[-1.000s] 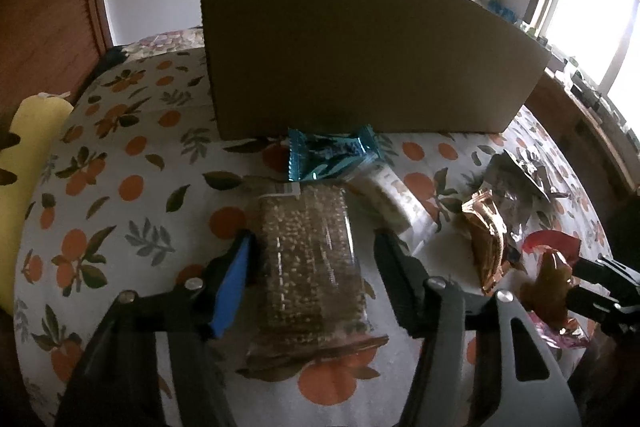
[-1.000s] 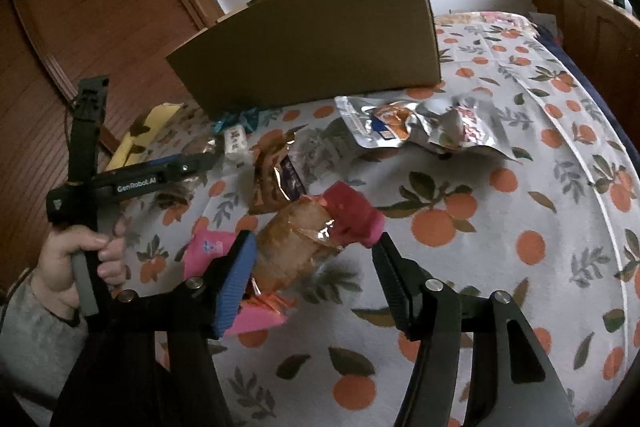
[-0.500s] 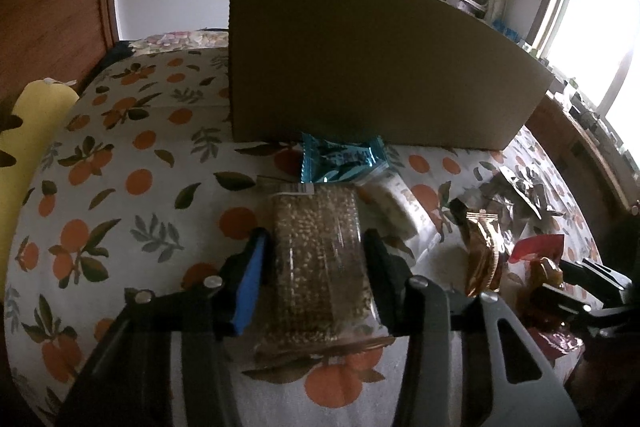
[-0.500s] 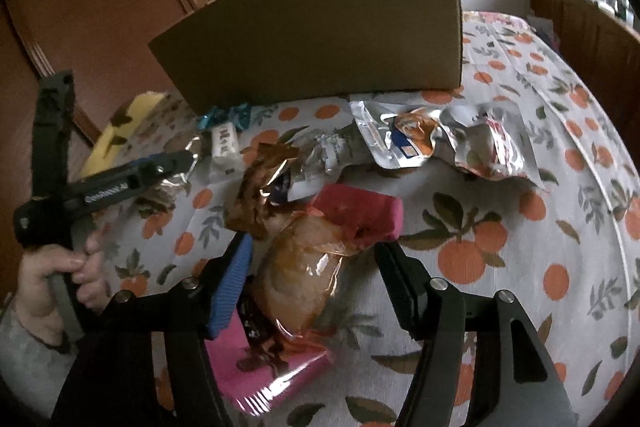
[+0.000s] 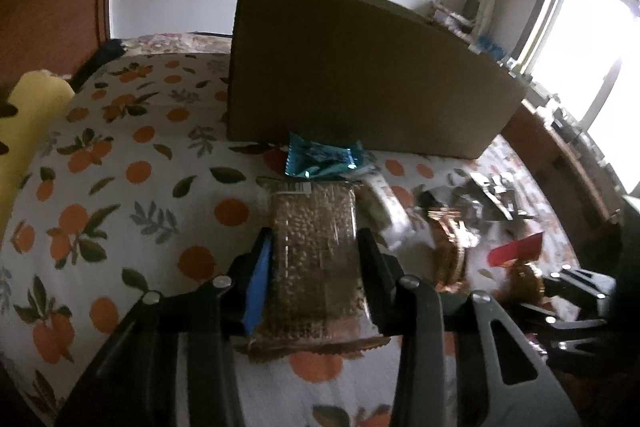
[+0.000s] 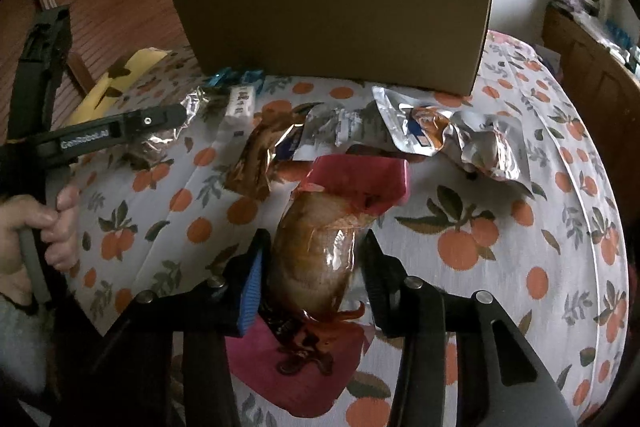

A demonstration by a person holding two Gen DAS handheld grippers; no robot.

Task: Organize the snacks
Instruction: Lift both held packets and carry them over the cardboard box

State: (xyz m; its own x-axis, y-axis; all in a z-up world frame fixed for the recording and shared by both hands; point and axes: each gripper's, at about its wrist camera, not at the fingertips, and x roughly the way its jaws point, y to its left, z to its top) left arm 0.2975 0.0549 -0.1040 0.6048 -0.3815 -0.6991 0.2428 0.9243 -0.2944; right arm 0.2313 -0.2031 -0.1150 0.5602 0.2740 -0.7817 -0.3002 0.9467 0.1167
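left gripper (image 5: 314, 251) pinching a clear packet of small brown grains (image 5: 314, 259), fingers pressed against both long sides, blue pad on one finger (image 5: 258, 277) flat on the wrapper. packet held lengthwise over the orange-print bedspread (image 5: 120, 187), crimped end nearest the camera. teal packet (image 5: 322, 161) just beyond it, touching the foot of a large cardboard box (image 5: 360, 75) standing upright on the bed. white-wrapped snack (image 5: 386, 211) close beside the grain packet on the window side. golden-brown wrapper (image 5: 450, 247) and silver pouches (image 5: 488, 191) farther that way, blurred. yellow cushion (image 5: 28, 123) at the opposite edge.

right gripper (image 6: 314, 255) closed around a glossy brown snack in clear wrap with pink ends (image 6: 320, 243), fingers hugging its middle, one pink end pointing toward the box (image 6: 340, 23), the other drooping near the camera. gold foil pack (image 6: 260, 159) and silver pouches (image 6: 440, 135) lying on the bedspread (image 6: 540, 227) between snack and box, apart from the held one. left gripper (image 6: 160, 115) seen from the side at the far left, foil-edged packet at its tip, a hand (image 6: 36, 223) wrapped round its handle.
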